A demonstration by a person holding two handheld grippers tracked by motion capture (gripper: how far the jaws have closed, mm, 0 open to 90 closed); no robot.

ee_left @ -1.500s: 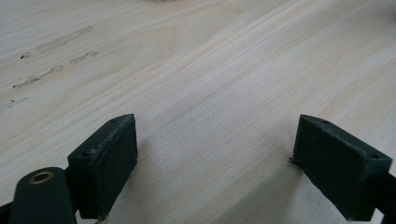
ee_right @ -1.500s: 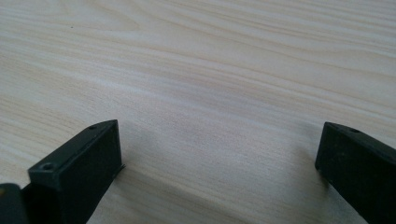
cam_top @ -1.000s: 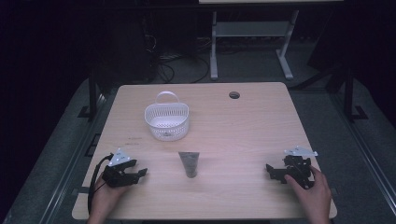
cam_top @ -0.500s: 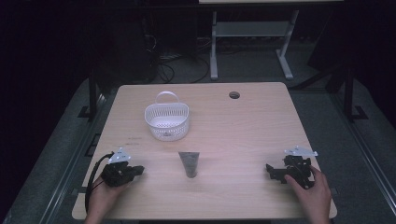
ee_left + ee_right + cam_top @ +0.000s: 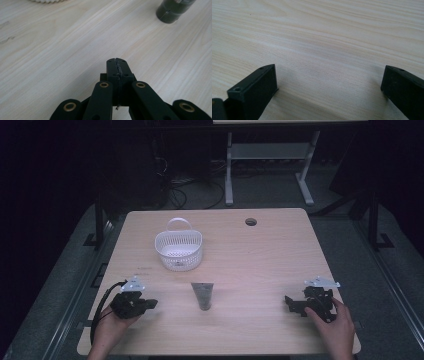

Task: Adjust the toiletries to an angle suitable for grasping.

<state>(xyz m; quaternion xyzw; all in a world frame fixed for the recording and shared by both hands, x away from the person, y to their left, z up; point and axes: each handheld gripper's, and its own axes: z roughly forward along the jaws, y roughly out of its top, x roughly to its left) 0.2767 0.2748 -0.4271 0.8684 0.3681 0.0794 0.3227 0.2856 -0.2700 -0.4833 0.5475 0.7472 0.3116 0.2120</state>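
A dark grey-green tube (image 5: 202, 295) lies flat in the middle of the light wood table (image 5: 260, 255), cap end toward me; its cap (image 5: 173, 11) shows at the upper right of the left gripper view. A white plastic basket (image 5: 178, 249) with a handle stands behind it, to the left. My left gripper (image 5: 150, 303) rests at the front left, its jaws pressed together with nothing between them (image 5: 117, 62). At the front right, my right gripper (image 5: 290, 303) lies on the table with its jaws wide apart (image 5: 329, 82), bare wood between them.
A round cable hole (image 5: 251, 221) sits near the table's far edge. Beyond the table stand a white desk frame (image 5: 270, 160) and cables on a dark floor. The left gripper's cable (image 5: 100, 307) loops off the front left corner.
The left gripper has shifted slightly toward me and to the left. The right gripper, the tube and the basket have stayed in place.
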